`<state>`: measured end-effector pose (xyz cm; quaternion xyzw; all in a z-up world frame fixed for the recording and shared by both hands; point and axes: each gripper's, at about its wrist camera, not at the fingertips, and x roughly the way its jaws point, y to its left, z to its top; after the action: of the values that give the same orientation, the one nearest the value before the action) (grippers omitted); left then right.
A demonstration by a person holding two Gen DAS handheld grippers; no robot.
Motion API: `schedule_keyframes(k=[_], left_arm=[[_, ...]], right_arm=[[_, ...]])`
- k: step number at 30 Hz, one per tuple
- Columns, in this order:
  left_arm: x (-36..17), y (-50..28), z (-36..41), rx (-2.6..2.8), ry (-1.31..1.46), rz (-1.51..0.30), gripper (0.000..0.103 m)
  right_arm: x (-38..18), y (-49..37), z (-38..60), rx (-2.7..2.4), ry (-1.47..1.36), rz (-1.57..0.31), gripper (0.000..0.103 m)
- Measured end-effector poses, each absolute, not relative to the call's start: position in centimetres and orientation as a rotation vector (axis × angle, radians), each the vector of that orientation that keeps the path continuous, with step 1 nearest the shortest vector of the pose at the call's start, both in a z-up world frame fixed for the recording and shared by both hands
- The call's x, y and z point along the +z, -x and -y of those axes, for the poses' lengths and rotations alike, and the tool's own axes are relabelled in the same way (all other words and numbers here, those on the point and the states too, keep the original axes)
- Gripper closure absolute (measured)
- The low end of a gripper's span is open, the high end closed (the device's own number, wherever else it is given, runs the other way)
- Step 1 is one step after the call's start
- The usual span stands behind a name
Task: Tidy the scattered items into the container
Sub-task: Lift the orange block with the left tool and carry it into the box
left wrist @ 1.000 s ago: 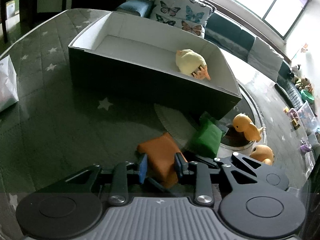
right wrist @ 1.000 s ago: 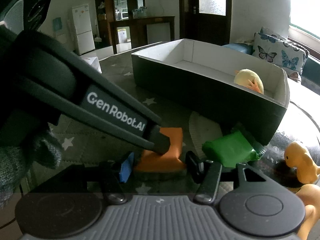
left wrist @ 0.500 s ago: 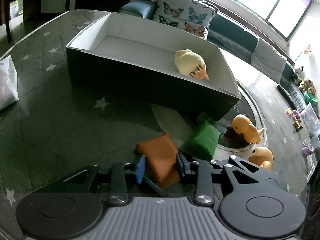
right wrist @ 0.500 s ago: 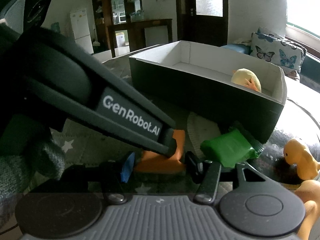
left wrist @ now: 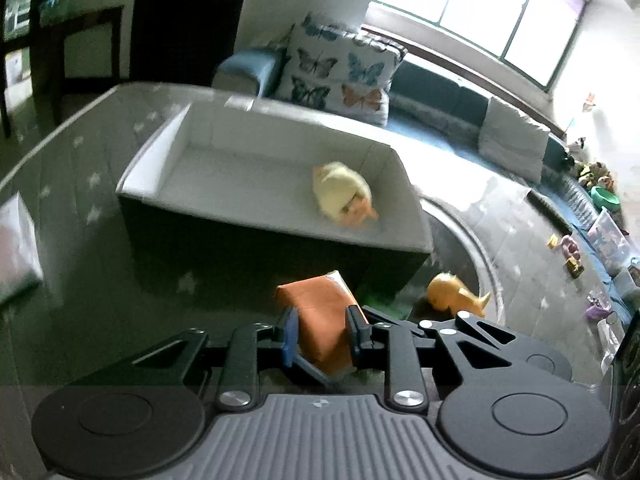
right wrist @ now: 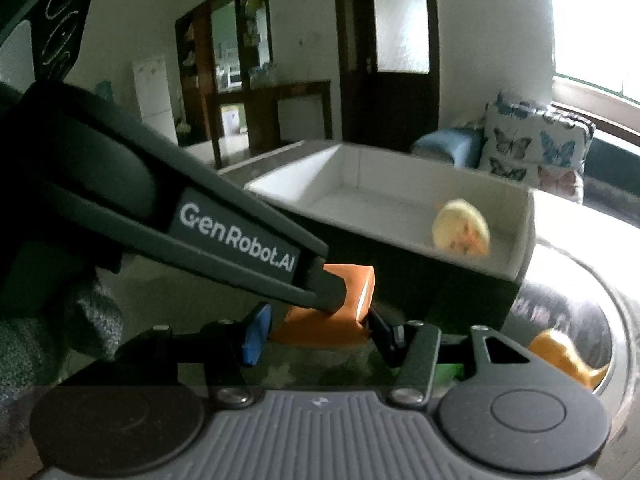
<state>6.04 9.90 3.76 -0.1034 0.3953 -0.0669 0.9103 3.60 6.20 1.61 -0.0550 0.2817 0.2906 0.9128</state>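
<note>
Your left gripper (left wrist: 320, 334) is closing its jaws on the orange pouch (left wrist: 322, 320), the right gripper (right wrist: 314, 334) pinching it too, just before the box (left wrist: 264, 184); raise both evenly over its near wall.

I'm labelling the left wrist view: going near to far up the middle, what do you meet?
Left gripper, its jaws closing on the orange pouch → box → pale yellow duck toy inside it → butterfly cushion → window.
</note>
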Motion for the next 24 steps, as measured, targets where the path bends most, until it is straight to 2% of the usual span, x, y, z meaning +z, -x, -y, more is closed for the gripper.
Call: schedule_keyframes(k=[14, 24], left_arm=[[6.1, -11.3, -8.4, -0.168, 0.131, -0.721, 0.076], [5.2, -15.9, -8.6, -0.192, 0.139, -0.747, 0.077]], right_arm=[[4.0, -8.4, -5.8, 0.52, 0.091, -0.491, 0.049], [3.5, -12.7, -6.6, 0.495, 0.087, -0.504, 0.049]])
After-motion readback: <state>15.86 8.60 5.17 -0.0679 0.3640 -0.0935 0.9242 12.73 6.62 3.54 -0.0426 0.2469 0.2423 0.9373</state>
